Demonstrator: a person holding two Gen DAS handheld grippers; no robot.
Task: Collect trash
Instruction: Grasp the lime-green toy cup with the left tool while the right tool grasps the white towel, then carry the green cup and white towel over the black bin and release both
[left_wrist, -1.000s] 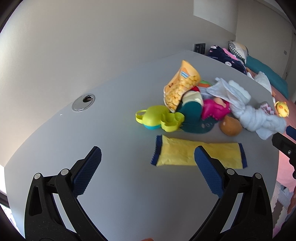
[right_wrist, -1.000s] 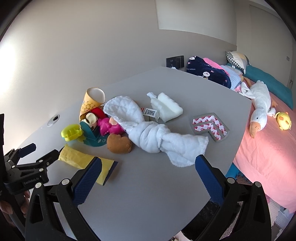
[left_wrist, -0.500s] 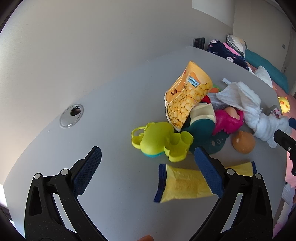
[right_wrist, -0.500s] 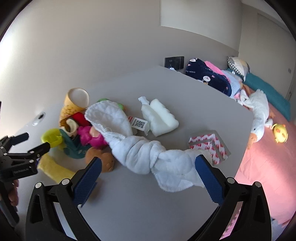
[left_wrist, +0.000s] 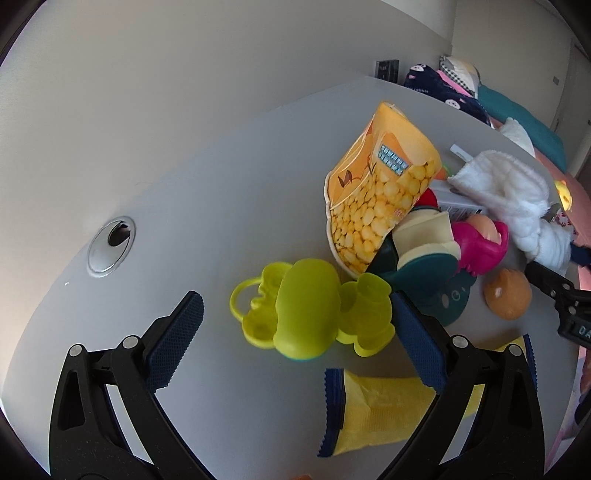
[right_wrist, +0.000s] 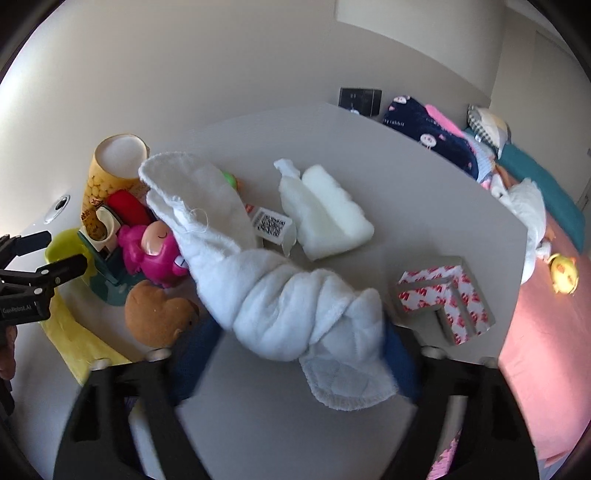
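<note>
My left gripper is open and hangs low over the grey table, its fingers on either side of a lime green toy. A yellow wrapper with blue ends lies just below the toy, partly under the right finger. An orange snack bag leans on the toy pile behind. My right gripper is closing, and the knotted white cloth lies between its blurred fingers. I cannot see the pads pressing on it. The left gripper shows at the left edge of the right wrist view.
A pink doll, a brown plush and a teal toy crowd the pile. A white foam pad, a QR-labelled packet and a red-patterned corner piece lie beyond. A cable hole sits left; a bed borders the table's right.
Both grippers came forward and down toward the pile. The left now straddles the green toy. The right jaws narrowed around the white cloth.
</note>
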